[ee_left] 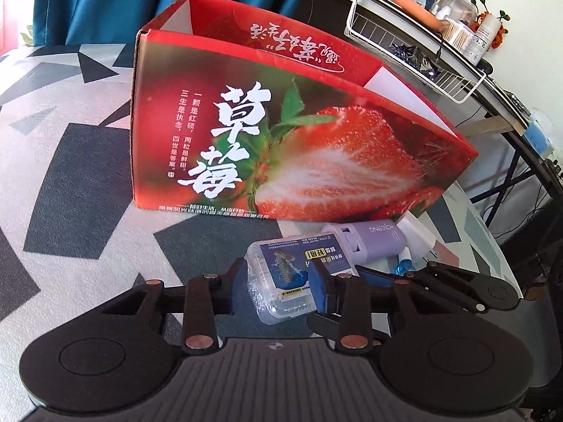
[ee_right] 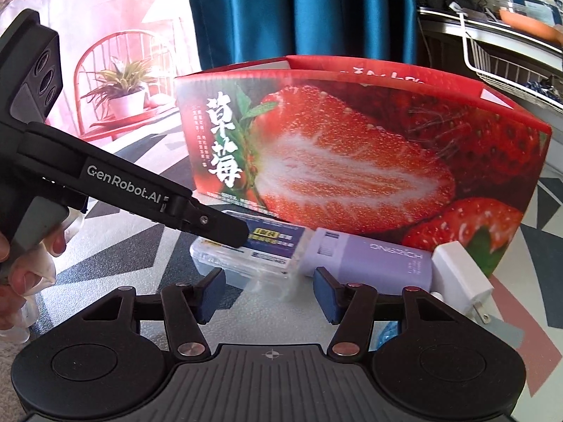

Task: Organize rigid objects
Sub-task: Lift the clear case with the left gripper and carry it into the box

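Left wrist view: the left gripper [ee_left: 278, 288] sits low in the frame, its blue pads [ee_left: 318, 290] pressed on either side of a clear plastic box [ee_left: 281, 277] with a blue label, pinching it.
Clear box: it lies on the patterned cloth [ee_left: 70, 176], just in front of the strawberry carton [ee_left: 281, 130] at centre frame.
Purple device: a lilac case [ee_left: 366, 242] lies right of the clear box, touching or almost touching its end, against the carton's foot.
Right wrist view: the right gripper [ee_right: 269, 295] stands with jaws spread and nothing between them; the clear box [ee_right: 242, 260] and lilac case [ee_right: 373, 260] lie just beyond the pads.
White charger: a plug adapter [ee_right: 461, 277] rests at the lilac case's right end.
Other gripper: the left gripper's black arm [ee_right: 140, 190] slants in from the left of the frame onto the clear box, with a hand [ee_right: 21, 267] on its handle.
Background: blue curtain [ee_right: 299, 10] at the top; wire basket [ee_left: 415, 49] at upper right.
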Available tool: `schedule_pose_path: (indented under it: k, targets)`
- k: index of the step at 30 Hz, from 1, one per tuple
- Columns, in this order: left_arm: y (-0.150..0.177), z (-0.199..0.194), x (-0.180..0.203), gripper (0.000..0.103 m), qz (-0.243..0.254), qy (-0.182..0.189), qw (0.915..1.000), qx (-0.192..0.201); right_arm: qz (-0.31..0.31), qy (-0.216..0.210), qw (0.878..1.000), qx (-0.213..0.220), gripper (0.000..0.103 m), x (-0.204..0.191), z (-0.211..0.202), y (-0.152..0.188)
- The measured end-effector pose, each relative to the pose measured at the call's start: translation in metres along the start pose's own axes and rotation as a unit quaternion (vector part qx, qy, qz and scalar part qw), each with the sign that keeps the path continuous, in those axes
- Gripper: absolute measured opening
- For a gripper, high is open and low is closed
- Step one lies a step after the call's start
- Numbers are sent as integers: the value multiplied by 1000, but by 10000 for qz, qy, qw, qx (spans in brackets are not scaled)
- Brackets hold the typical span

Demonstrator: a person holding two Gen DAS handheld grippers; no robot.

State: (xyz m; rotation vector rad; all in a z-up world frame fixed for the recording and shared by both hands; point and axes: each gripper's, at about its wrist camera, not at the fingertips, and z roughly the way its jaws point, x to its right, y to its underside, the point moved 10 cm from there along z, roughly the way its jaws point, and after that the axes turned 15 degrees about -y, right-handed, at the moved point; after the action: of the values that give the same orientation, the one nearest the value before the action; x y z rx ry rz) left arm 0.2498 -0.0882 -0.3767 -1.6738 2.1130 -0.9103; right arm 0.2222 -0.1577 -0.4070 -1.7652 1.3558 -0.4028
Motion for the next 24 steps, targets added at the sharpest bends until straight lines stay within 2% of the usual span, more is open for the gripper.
schedule_pose_path:
  k: [6, 9, 20, 24]
  targets:
    - [7, -7, -9, 41, -102, -46, 9999, -31, -17, -161, 9999, -62, 44, -11, -2, 2]
    - [14, -10, -11, 41, -154, 43, 9999, -42, -40, -210, 9997, -103, 44, -18, -3, 5]
    - [15, -7, -12, 43, -229, 127, 9997, -36, -240, -186, 9992, -257, 54, -19, 9, 7]
    - [13, -11, -8, 43, -48, -35, 10000, 8, -242, -170, 9993, -238, 50, -20, 7, 7]
